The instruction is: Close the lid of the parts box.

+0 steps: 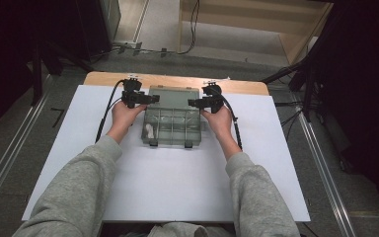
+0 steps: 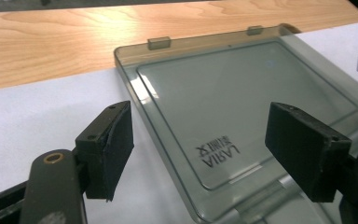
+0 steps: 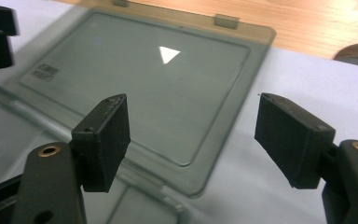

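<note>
At centre-rear of the white sheet [image 1: 177, 182] lies my clear plastic box [image 1: 171, 127], lid [image 1: 173, 94] swung fully open and lying flat behind it, toward the bare wooden table edge [image 1: 98, 77]. Box is split into compartments; one small white item [image 1: 149, 130] sits in the front-left one, can't tell what it is. Two dark latches [image 1: 153, 143] hang on the front wall. Lid underside carries mirrored lettering [image 2: 216, 154], w/ two hinge-side tabs [image 2: 159, 42] at its far rim. My left gripper [image 1: 150, 99] sits at the lid's left edge, jaws wide, nothing between them; its own view has the lid's left rim running between the two pads [image 2: 112, 147]. My right gripper [image 1: 193, 103] is at the lid's right edge, jaws likewise wide & empty, straddling the lid's near-right corner. Both hands [image 1: 126, 116] rest just beside the box, grey sleeves [image 1: 79, 187] behind.
</note>
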`<state>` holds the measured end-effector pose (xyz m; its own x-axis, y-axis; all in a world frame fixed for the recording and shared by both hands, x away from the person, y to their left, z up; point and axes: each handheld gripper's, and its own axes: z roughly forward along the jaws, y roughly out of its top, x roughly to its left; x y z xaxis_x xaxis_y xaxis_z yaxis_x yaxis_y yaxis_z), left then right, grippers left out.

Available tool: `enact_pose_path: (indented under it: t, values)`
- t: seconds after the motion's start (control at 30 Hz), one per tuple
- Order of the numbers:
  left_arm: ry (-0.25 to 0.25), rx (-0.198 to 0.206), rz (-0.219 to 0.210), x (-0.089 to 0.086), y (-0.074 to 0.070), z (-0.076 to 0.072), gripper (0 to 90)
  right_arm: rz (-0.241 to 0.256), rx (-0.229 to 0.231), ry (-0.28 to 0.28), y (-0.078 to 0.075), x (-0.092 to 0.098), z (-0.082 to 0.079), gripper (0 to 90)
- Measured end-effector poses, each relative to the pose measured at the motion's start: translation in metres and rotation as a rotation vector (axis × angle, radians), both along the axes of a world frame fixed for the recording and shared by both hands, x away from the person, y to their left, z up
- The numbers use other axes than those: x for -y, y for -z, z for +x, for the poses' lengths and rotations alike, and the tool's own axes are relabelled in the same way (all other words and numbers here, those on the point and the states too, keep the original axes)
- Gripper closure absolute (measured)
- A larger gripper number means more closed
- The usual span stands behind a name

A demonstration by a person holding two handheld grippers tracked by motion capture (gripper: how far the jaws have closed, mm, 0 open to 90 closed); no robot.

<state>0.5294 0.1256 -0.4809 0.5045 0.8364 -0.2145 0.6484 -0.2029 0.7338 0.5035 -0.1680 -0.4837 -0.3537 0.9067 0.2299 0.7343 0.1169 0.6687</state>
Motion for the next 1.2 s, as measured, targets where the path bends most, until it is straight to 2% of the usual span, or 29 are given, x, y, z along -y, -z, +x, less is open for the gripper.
enact_pose_path:
  t: [0.1,0.23,0.6,0.73,0.77,0.87,1.2]
  values:
    - [-0.005,0.005,0.014,0.002,0.003,0.0,24.3,-0.01,0.009,0.027,0.003,-0.002,0.003,24.7]
    - [-0.003,-0.002,0.011,0.005,0.006,0.001,24.3,-0.006,0.009,0.023,0.005,-0.005,0.004,24.7]
    - [0.001,-0.02,0.044,0.009,0.013,0.001,24.2,-0.046,-0.032,0.002,0.015,-0.013,0.007,24.5]
    - [0.012,-0.031,0.047,0.011,0.018,0.002,24.2,-0.033,-0.029,0.004,0.017,-0.015,0.008,23.5]
    - [0.009,-0.039,0.031,0.012,0.018,0.002,24.1,-0.029,-0.03,0.003,0.017,-0.015,0.009,23.0]
    - [0.009,-0.034,0.031,0.012,0.019,0.002,23.0,-0.001,-0.059,0.004,0.018,-0.013,0.012,22.3]
    - [0.015,-0.055,-0.001,0.011,0.023,0.006,20.1,0.047,-0.071,-0.008,0.023,-0.011,0.014,17.5]
